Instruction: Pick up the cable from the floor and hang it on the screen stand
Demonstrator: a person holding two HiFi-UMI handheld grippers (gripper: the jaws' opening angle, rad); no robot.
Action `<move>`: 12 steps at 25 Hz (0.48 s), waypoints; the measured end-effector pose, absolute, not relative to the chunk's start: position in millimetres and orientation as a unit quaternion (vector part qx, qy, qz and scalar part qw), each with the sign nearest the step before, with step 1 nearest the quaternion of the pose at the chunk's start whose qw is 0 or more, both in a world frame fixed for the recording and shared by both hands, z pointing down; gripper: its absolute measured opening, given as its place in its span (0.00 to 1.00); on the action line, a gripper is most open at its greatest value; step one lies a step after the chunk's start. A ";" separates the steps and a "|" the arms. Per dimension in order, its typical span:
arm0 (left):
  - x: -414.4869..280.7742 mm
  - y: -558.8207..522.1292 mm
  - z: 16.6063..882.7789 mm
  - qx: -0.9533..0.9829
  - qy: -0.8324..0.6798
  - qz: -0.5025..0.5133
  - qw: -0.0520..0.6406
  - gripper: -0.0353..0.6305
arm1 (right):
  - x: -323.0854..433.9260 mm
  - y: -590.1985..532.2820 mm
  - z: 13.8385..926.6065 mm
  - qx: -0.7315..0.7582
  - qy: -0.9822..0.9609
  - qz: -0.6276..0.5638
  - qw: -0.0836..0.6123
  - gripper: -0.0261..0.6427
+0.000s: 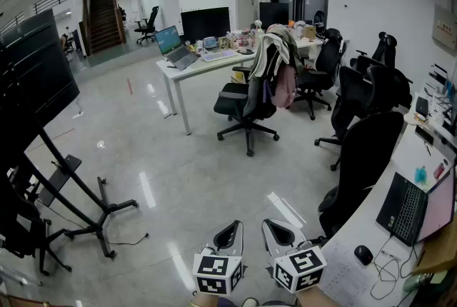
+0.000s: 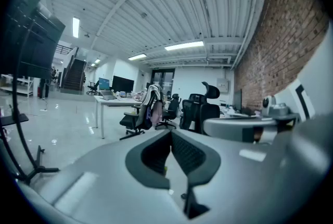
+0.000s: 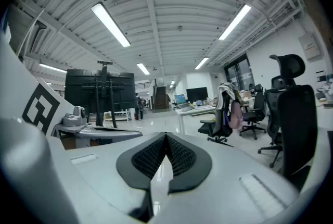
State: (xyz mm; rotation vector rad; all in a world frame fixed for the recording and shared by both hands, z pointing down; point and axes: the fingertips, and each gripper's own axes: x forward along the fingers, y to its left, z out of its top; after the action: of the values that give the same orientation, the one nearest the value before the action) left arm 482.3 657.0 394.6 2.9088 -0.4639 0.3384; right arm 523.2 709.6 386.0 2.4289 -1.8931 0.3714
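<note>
The big black screen [image 1: 32, 77] stands at the left on its black wheeled stand [image 1: 75, 188]. A thin black cable [image 1: 132, 242] lies on the glossy floor by the stand's foot, trailing toward me. My left gripper [image 1: 230, 233] and right gripper [image 1: 278, 230] sit side by side at the bottom centre, well to the right of the cable, pointing out over the floor. Each is shut with nothing between its jaws. The left gripper [image 2: 170, 133] sees the screen [image 2: 31, 35] at its upper left. Ahead of the right gripper [image 3: 165, 135] is the screen [image 3: 99, 90], farther off.
A white desk [image 1: 178, 73] with laptops and monitors stands mid-room, with a jacket-draped office chair [image 1: 250, 95] beside it. More black chairs [image 1: 360, 163] line the right, close to me. A long white counter [image 1: 371, 234] at the right holds a laptop, mouse and cords.
</note>
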 end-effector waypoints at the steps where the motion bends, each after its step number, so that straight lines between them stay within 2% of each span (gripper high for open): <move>1: 475.3 648.9 394.6 0.976 -0.162 0.114 0.088 0.06 | 516.8 700.0 386.0 0.778 -0.617 0.120 0.019 0.04; 12: 355.0 524.8 395.7 0.942 -0.299 0.106 0.109 0.06 | 416.6 565.8 386.2 0.686 -0.717 0.124 0.030 0.04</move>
State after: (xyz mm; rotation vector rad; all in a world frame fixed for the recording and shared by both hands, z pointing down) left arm 355.0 524.8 395.7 2.7692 -0.8806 0.3125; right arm 416.6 565.8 386.2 2.1135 -2.2083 0.3830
